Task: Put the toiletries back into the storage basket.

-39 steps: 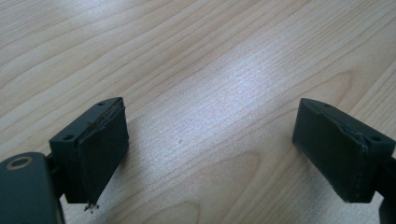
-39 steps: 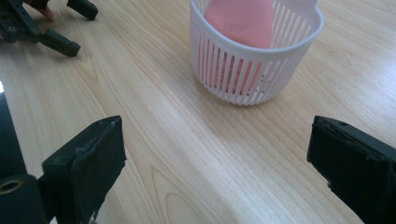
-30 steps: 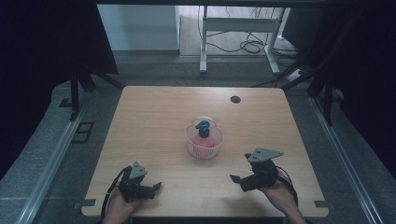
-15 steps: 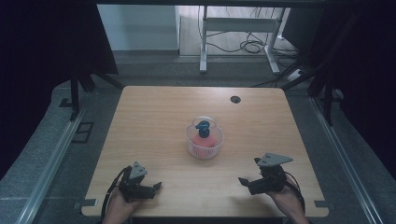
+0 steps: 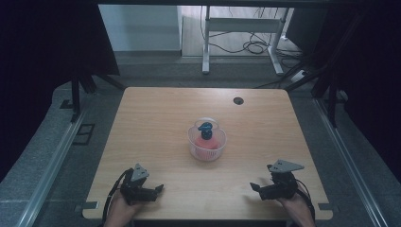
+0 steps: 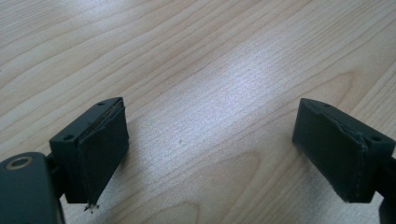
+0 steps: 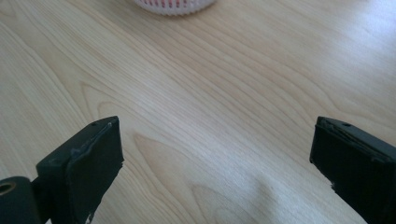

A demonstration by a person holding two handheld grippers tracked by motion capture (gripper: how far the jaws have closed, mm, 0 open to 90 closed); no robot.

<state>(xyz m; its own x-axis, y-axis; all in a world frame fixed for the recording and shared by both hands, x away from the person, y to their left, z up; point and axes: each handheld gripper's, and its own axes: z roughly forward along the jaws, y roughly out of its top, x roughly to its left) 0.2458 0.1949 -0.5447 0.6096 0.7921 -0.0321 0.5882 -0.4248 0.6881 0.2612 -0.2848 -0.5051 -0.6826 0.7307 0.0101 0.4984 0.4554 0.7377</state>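
Note:
A small clear basket with a pink lining stands at the middle of the wooden table; a red object topped by a blue piece sits inside it. My left gripper rests near the front left edge, held in a hand, jaws open over bare wood. My right gripper lies near the front right edge, also open, nothing between its jaws. The basket's base shows at the top of the right gripper view.
A round dark cable hole sits at the table's back right. Behind the table stand a white desk frame and cables on the floor. Dark curtains hang on both sides.
My right gripper has drawn back toward the front edge and lowered to the table. The left gripper and the basket have stayed put.

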